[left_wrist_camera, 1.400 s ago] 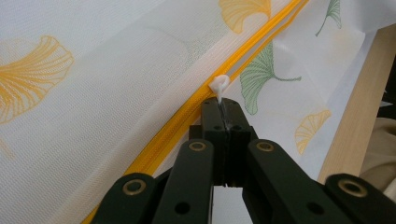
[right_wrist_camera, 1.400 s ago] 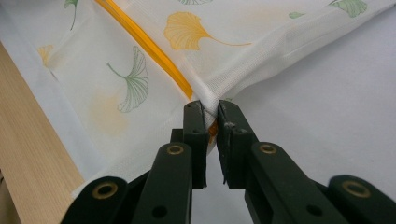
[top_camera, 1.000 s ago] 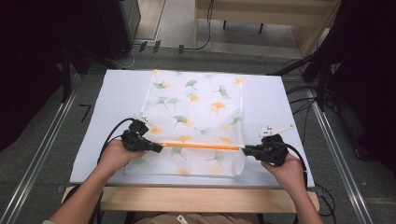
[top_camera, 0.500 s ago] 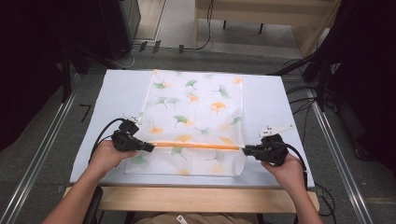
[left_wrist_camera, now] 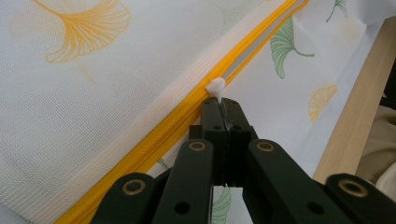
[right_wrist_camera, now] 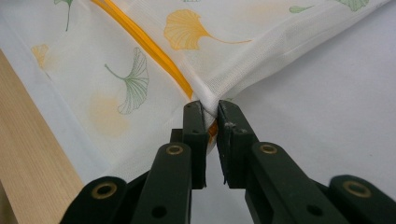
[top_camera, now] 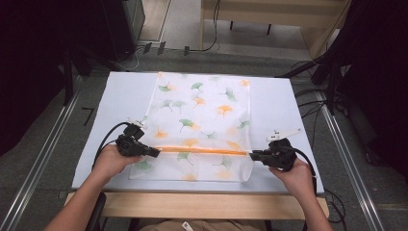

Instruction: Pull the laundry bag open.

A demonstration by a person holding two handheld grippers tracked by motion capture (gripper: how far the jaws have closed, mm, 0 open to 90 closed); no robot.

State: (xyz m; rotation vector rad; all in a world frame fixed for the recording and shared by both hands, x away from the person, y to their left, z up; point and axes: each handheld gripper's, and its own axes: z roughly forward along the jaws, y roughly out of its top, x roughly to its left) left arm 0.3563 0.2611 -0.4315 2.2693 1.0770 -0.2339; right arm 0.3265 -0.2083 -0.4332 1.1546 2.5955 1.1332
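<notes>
A white mesh bag (top_camera: 202,110) printed with green and orange ginkgo leaves lies flat on the table. An orange zipper (top_camera: 202,150) runs across its near part. My left gripper (top_camera: 156,153) is at the zipper's left end. In the left gripper view, that gripper (left_wrist_camera: 223,105) is shut on the small white zipper pull (left_wrist_camera: 216,86). My right gripper (top_camera: 252,155) holds the zipper's right end. The right gripper view shows it (right_wrist_camera: 210,109) shut on a bunched fold of the bag's edge (right_wrist_camera: 208,100), where the zipper (right_wrist_camera: 140,39) ends.
The bag rests on a pale blue-white mat (top_camera: 279,106) over a table with a wooden front edge (top_camera: 202,204). Cables (top_camera: 312,103) trail off the mat's right side. Metal rails (top_camera: 43,159) run along both sides. Bare mat lies left and right of the bag.
My left gripper has slid left along the zipper with the pull in it, so the orange line between the grippers is longer. The right gripper has not moved.
</notes>
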